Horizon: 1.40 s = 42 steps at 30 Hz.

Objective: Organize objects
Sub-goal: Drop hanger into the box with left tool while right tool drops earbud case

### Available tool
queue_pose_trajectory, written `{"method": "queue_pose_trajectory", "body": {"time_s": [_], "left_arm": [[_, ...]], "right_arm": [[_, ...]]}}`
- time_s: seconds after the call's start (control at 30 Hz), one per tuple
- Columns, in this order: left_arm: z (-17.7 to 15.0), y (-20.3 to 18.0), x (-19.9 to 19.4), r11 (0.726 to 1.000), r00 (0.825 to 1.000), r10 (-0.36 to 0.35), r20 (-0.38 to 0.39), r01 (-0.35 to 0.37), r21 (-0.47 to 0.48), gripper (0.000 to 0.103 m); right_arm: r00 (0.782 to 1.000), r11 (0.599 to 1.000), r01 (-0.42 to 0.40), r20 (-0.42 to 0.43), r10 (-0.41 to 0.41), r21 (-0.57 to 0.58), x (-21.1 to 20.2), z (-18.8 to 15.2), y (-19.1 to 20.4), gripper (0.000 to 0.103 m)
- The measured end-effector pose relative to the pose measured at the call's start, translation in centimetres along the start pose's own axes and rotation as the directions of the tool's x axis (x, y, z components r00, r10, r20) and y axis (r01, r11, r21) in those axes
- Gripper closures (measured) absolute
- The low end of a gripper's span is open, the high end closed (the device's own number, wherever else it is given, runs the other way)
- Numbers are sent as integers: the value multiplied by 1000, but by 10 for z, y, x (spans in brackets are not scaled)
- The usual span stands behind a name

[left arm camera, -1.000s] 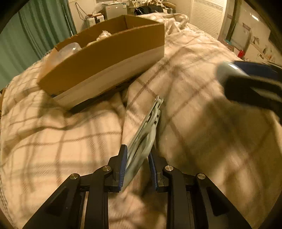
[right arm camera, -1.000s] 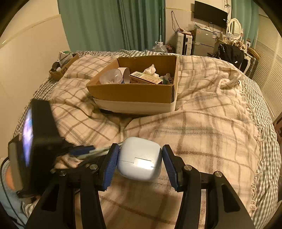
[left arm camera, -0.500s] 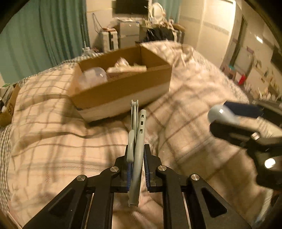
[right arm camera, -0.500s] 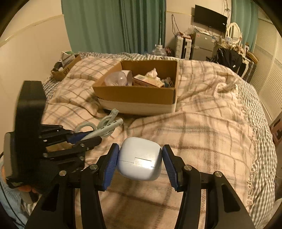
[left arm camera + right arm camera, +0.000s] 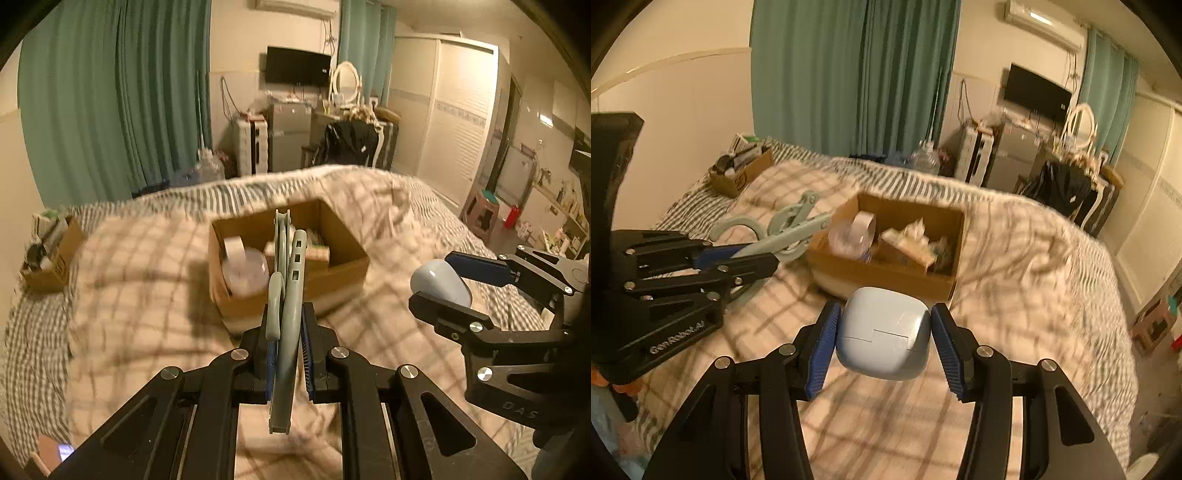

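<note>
A bed under a beige plaid blanket (image 5: 1015,266) fills the room, with teal curtains (image 5: 110,103), a wall-mounted TV (image 5: 297,70) and a white wardrobe (image 5: 458,110) behind. Two cardboard boxes sit on it — one large cardboard box (image 5: 886,275) of odds and ends mid-bed, one small box (image 5: 738,177) at the far left edge. Both are held above the blanket, short of the large box: the left gripper (image 5: 289,354) is clamped on one grey-green pair of scissors (image 5: 286,295), the right gripper (image 5: 882,345) grips one pale-blue earbud case (image 5: 882,334).
</note>
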<state>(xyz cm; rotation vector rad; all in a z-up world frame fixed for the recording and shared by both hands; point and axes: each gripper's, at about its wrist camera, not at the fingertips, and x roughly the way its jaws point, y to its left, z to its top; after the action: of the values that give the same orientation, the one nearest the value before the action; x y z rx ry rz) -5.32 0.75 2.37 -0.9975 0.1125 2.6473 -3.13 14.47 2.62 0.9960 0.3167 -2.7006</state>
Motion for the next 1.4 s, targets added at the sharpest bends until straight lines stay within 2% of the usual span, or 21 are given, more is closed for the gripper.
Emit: {"method": "queue_pose_trajectory", "body": {"time_s": [0.13, 0.3, 0.57, 0.73, 0.9, 1.07, 1.17, 1.27, 1.33, 1.37, 1.4], "left_arm": [[28, 7, 4, 1000, 999, 13, 30, -12, -6, 92], [63, 12, 29, 999, 999, 38, 33, -37, -2, 92], [94, 31, 93, 997, 999, 50, -14, -51, -51, 92], [94, 38, 147, 996, 994, 67, -83, -72, -55, 92], [90, 42, 196, 995, 987, 61, -146, -71, -68, 92], [84, 39, 222, 998, 985, 18, -170, -27, -53, 91], [83, 36, 227, 999, 986, 4, -168, -12, -47, 91], [86, 32, 225, 999, 986, -14, -163, 5, -51, 88], [89, 29, 218, 999, 987, -15, -158, 8, -47, 84], [90, 27, 214, 999, 988, -10, -155, 4, -42, 76], [92, 25, 208, 999, 989, 1, -148, -6, -37, 62]], "right_arm": [[999, 1000, 18, 40, -17, -16, 3, 28, -5, 53], [996, 999, 33, 78, -32, -21, 21, 64, -16, 53], [998, 999, 37, 43, -38, 28, 91, 114, -54, 53], [999, 998, 22, -24, -21, 57, 148, 123, -73, 53], [997, 998, 8, -83, -3, 57, 197, 116, -82, 53], [993, 994, -7, -116, 20, 105, 238, 108, -95, 53], [992, 980, -54, -104, 75, 192, 246, 103, -109, 52], [988, 960, -101, -86, 127, 260, 242, 100, -123, 39], [991, 960, -90, -70, 112, 266, 230, 102, -129, 39], [993, 961, -79, -63, 99, 263, 223, 103, -129, 39], [995, 965, -63, -57, 80, 255, 213, 105, -130, 39]]}}
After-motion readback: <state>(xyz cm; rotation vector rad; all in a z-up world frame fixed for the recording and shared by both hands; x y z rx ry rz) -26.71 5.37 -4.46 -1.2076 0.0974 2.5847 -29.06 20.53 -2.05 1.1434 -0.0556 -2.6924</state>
